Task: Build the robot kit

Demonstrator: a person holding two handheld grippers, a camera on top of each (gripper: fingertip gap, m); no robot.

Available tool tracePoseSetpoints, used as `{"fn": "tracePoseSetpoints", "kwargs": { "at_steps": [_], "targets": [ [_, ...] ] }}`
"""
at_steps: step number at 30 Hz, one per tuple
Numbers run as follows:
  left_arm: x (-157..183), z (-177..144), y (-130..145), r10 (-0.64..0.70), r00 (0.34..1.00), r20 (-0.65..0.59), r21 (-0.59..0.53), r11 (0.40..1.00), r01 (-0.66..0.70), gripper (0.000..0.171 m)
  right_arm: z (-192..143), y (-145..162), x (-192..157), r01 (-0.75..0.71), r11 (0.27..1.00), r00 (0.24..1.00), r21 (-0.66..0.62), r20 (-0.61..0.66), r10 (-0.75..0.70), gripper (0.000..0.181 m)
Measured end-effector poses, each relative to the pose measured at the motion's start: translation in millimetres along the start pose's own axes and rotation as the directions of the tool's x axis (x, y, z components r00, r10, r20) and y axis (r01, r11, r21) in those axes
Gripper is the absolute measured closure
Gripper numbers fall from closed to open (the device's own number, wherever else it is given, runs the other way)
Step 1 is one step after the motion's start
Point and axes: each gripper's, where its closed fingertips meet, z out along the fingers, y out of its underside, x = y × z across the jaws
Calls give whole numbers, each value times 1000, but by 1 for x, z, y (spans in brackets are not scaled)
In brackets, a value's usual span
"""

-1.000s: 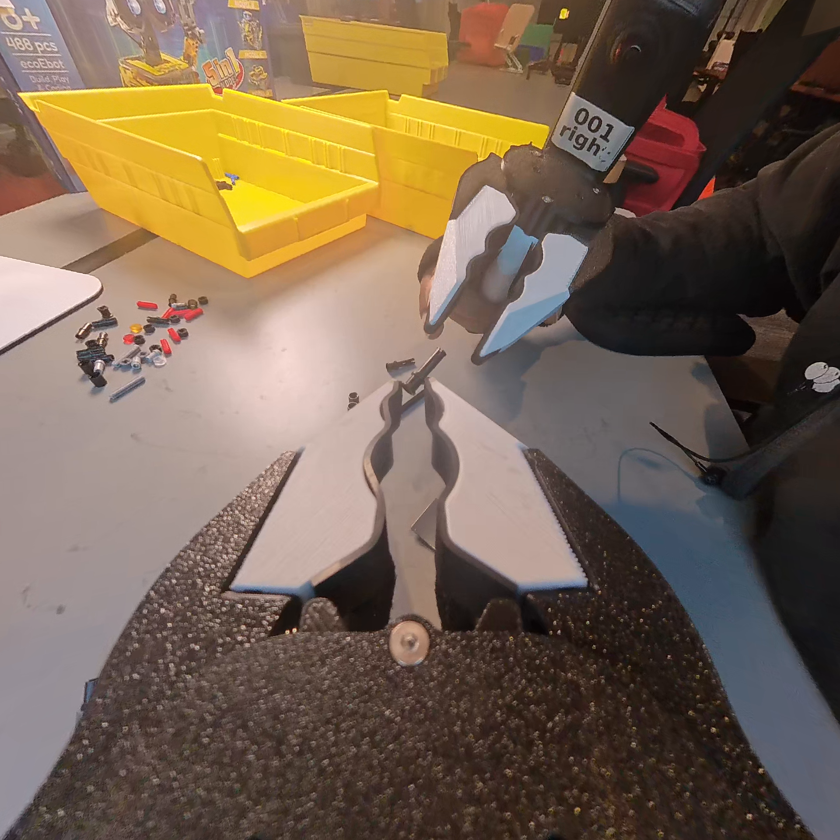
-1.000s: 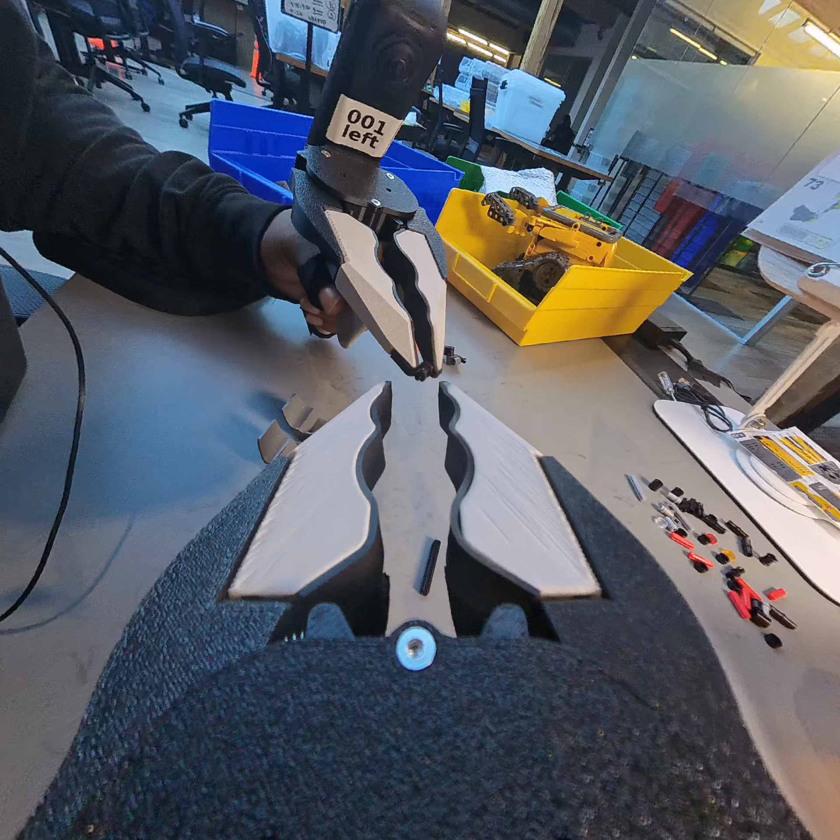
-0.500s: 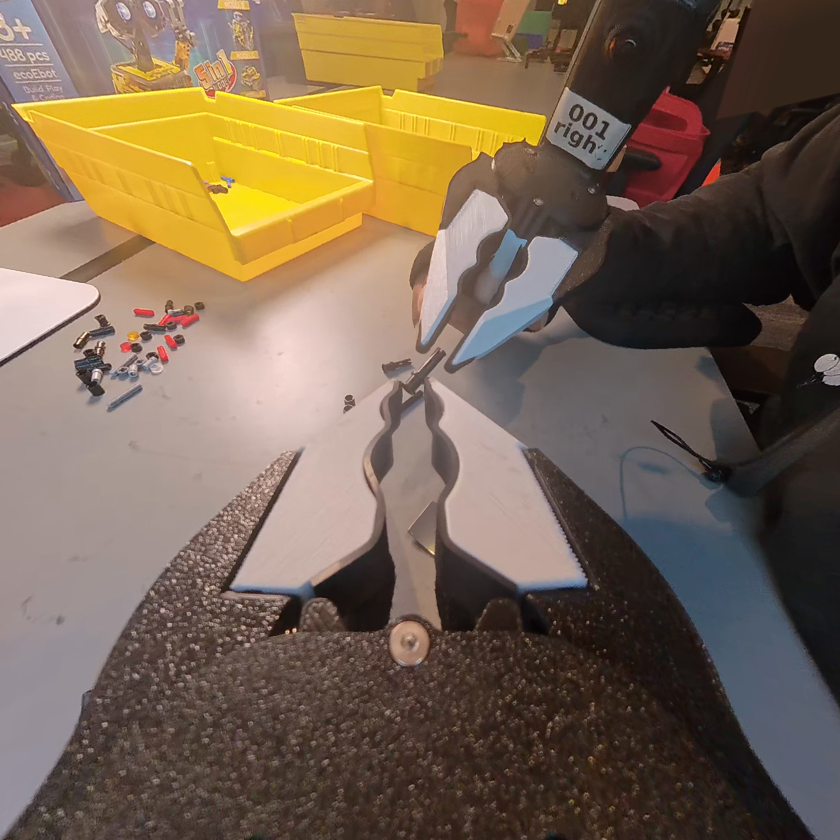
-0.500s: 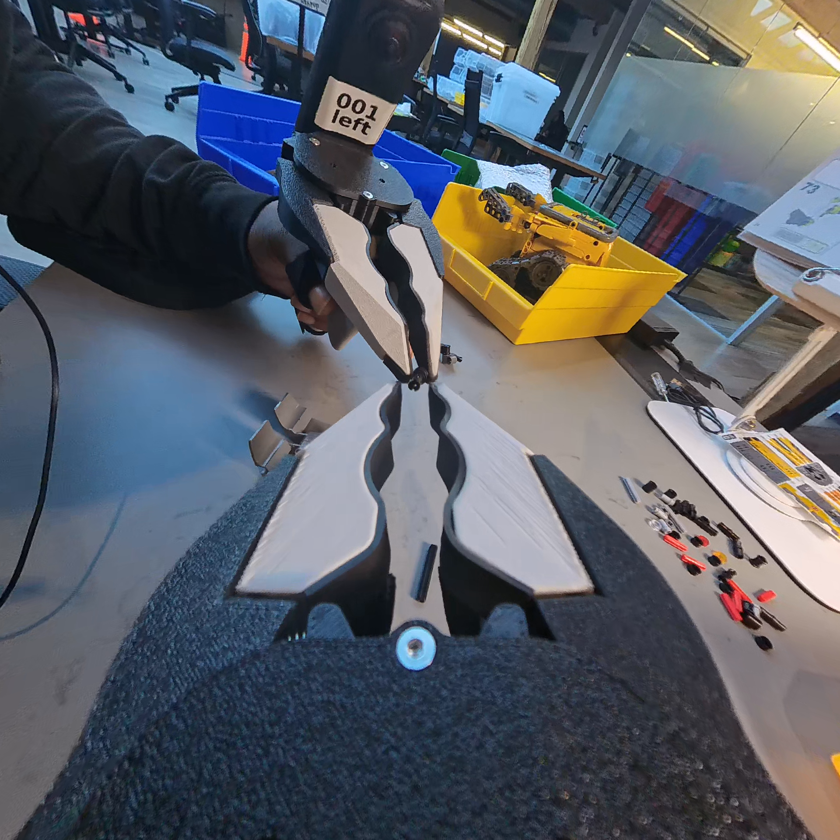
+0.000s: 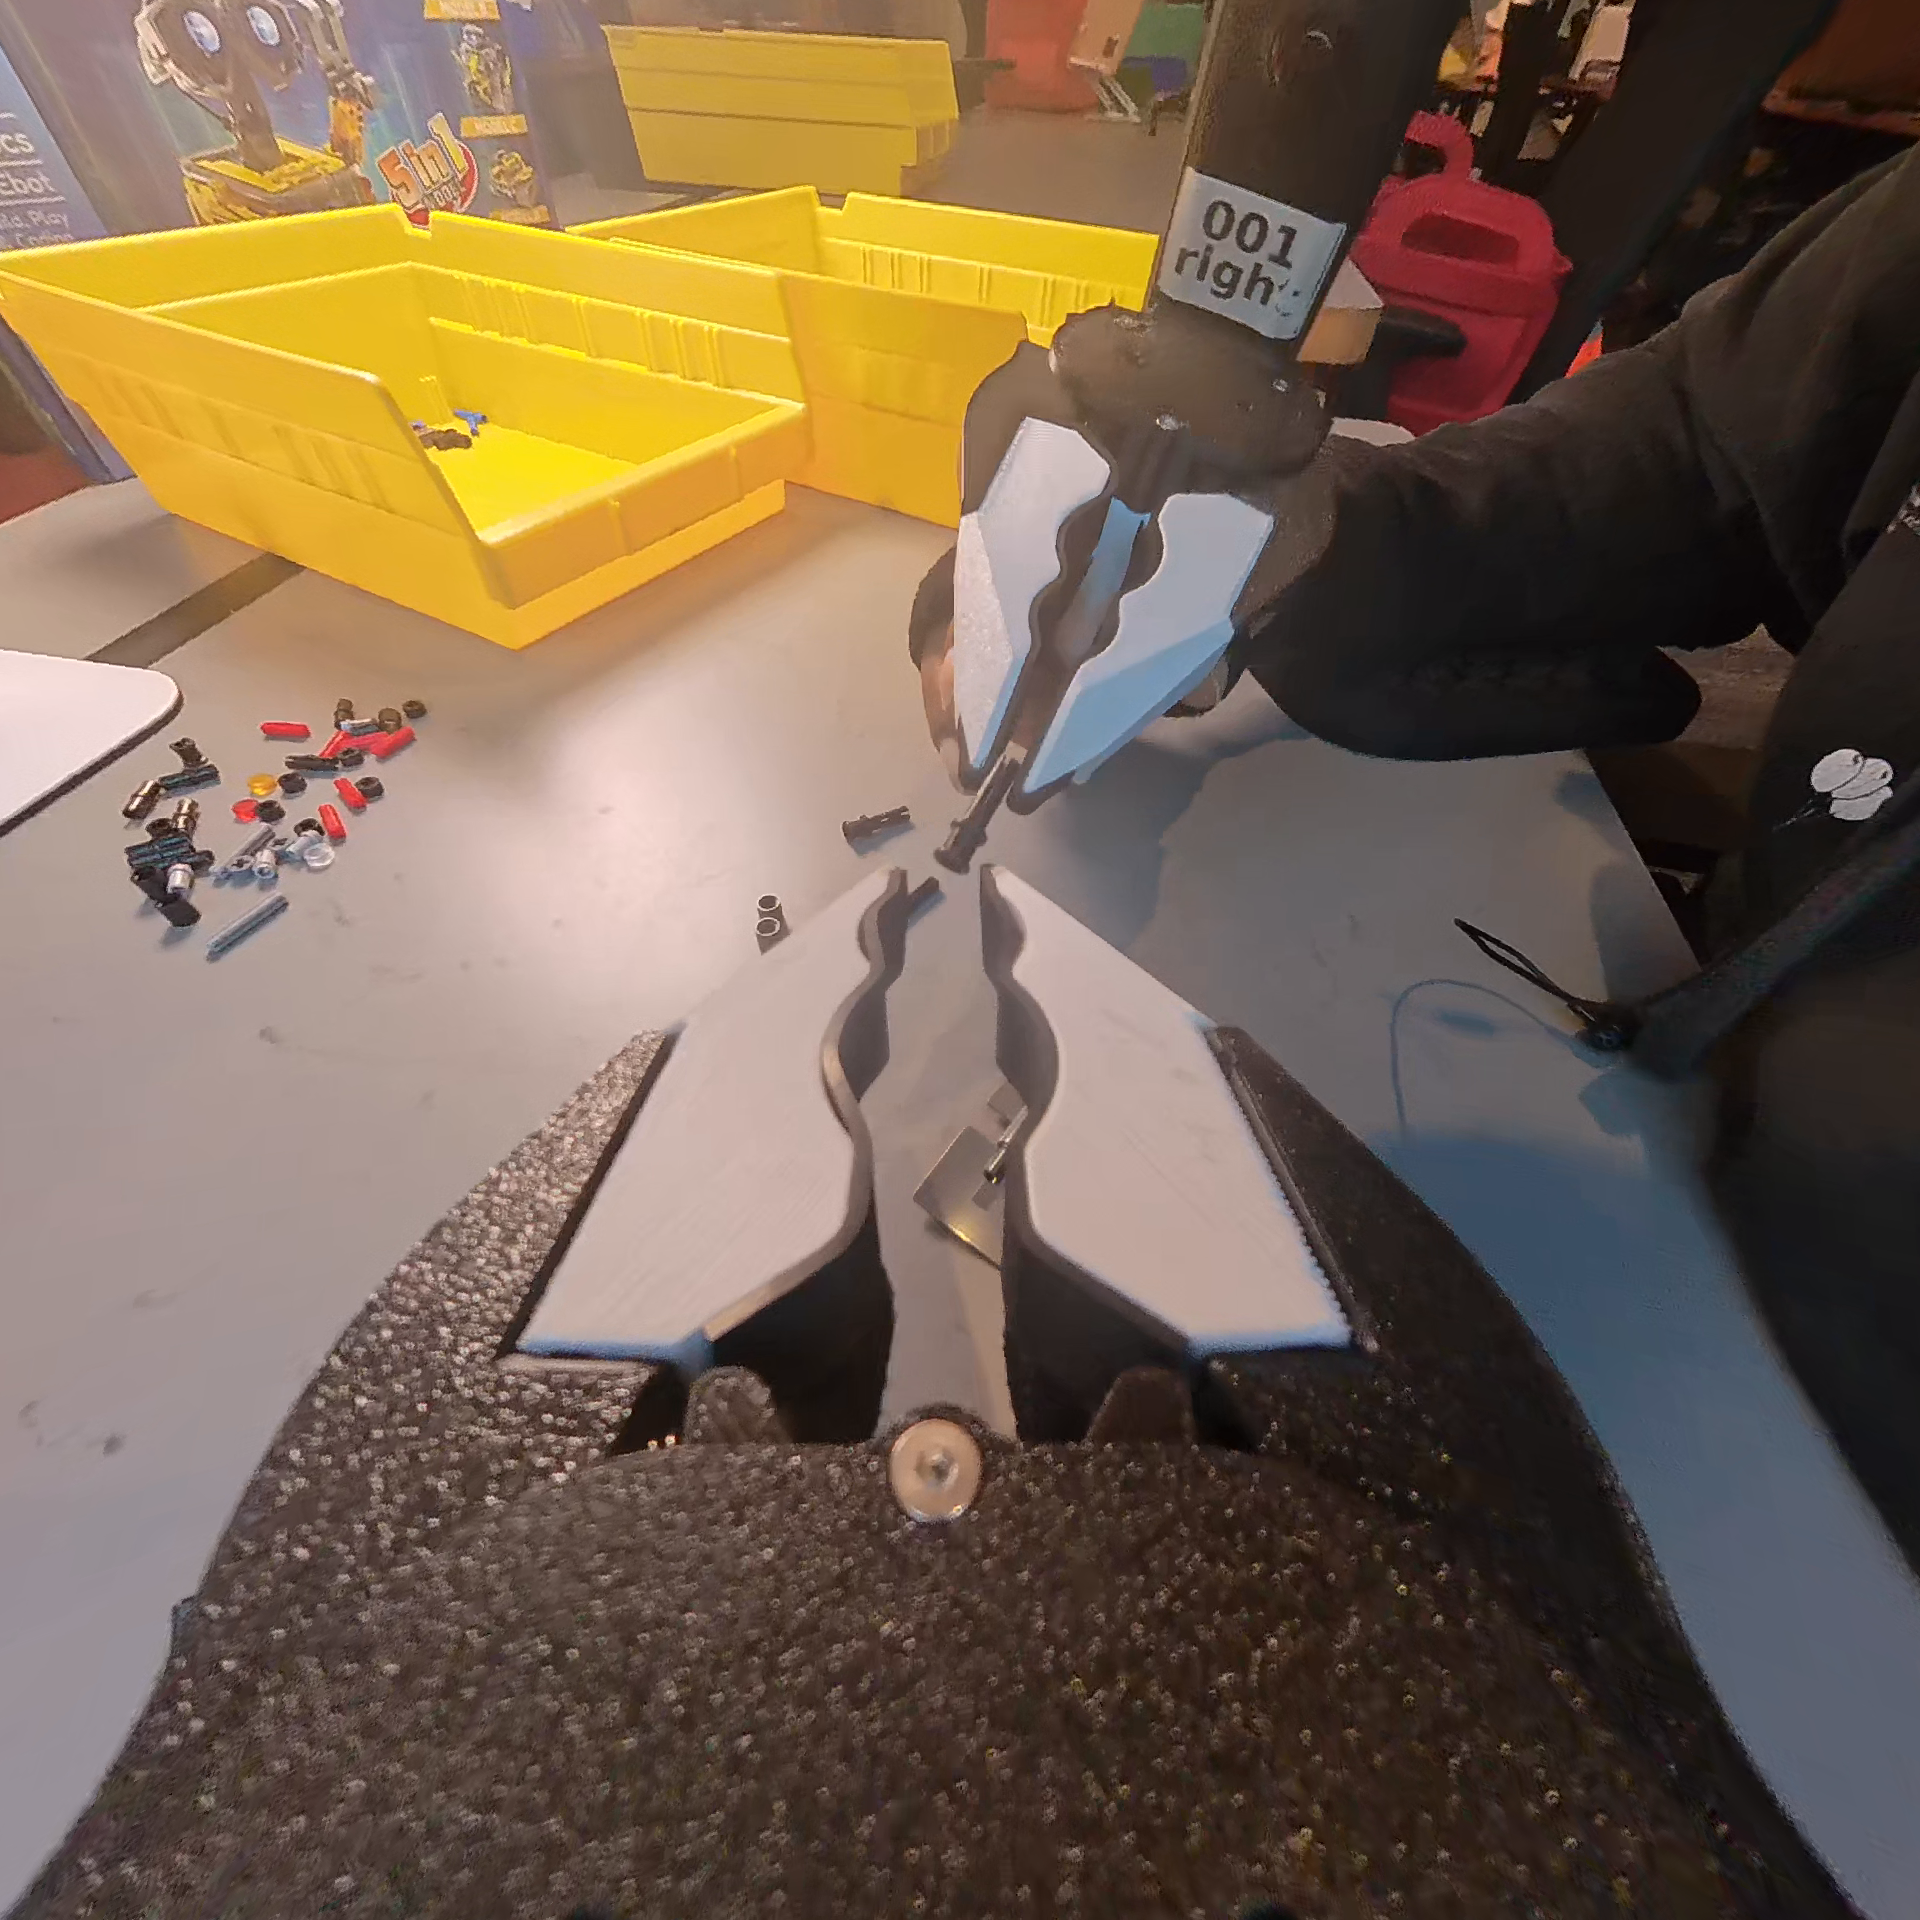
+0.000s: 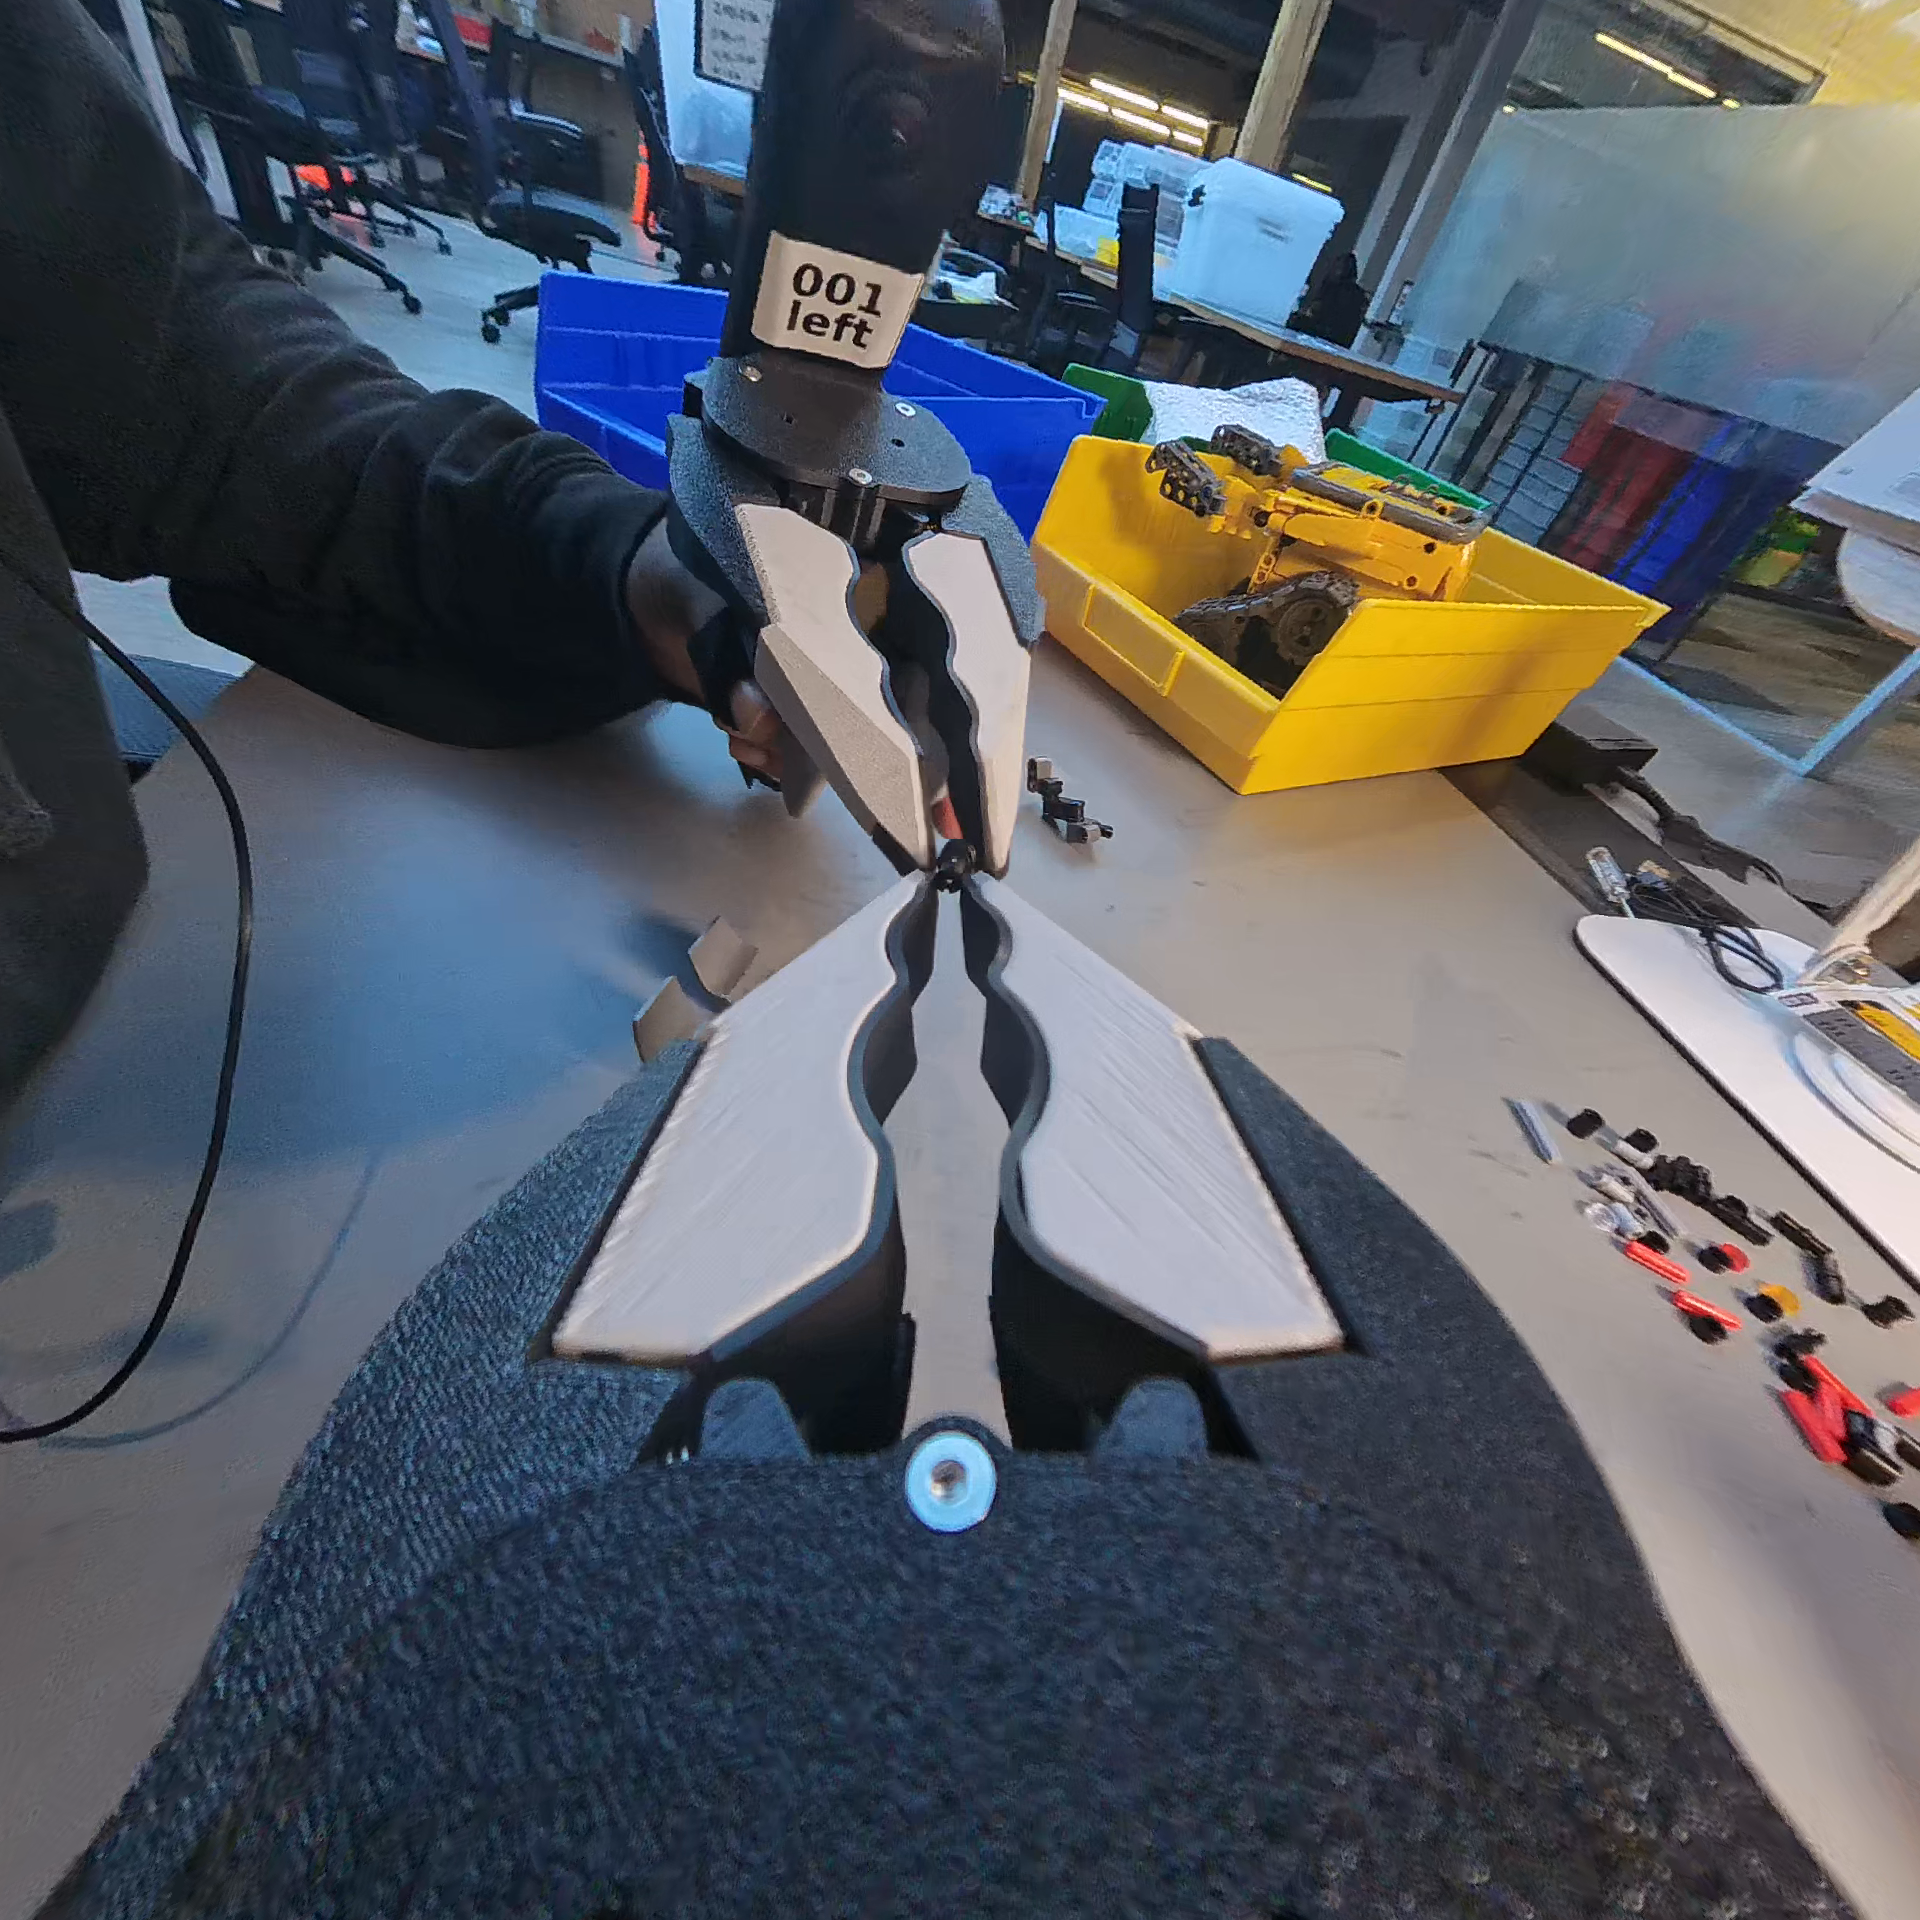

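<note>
My right gripper [image 6: 948, 888] is shut on a small black pin [image 5: 975, 816] and holds it by its upper end, just above the grey table [image 5: 520, 1039]. In the left wrist view the right gripper [image 5: 1008, 779] hangs point-down right in front of my left gripper [image 5: 942, 883]. The left gripper's jaws stand a little apart, with the pin's lower end just above the gap. In the right wrist view the left gripper [image 6: 956, 857] meets my right fingertips tip to tip, with the pin [image 6: 951, 864] between them.
A second black pin [image 5: 876, 826] and a small black connector [image 5: 769, 920] lie by the left fingertips. A heap of small parts [image 5: 260, 790] lies to the left. Yellow bins [image 5: 623, 520] stand behind. A yellow bin [image 6: 1455, 707] with a model vehicle, a blue bin [image 6: 623, 353] and a white board [image 6: 1714, 1018] show in the right wrist view. My left and right fingertips are right by each other.
The right gripper has come down and shut on the pin that my left gripper held. The left jaws have opened a little and let go.
</note>
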Motion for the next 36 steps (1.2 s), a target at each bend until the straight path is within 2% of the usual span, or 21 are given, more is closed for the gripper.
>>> {"fn": "tracePoseSetpoints", "kwargs": {
  "at_steps": [8, 19, 25, 28, 36],
  "targets": [
    [13, 0, -3, 30, 998, -59, 16, 999, -29, 165, -2, -5, -9, -39, 999, 997, 29, 63, 37, 177],
    [18, -4, -5, -28, 992, -121, 32, 999, 33, 166, 0, 4, -13, -13, 1000, 996, -24, 82, 15, 177],
    [17, -3, 0, -34, 992, -123, 10, 999, 36, 166, 0, 8, -12, 11, 999, 998, -46, 67, -8, 177],
    [17, -3, 0, -34, 992, -123, 6, 999, 35, 166, 1, 10, -13, 32, 998, 997, -56, 66, -28, 171],
    [19, -2, 1, -39, 991, -132, 4, 999, 40, 166, 1, 8, -15, 35, 998, 997, -44, 72, -32, 178]
  ]
}}
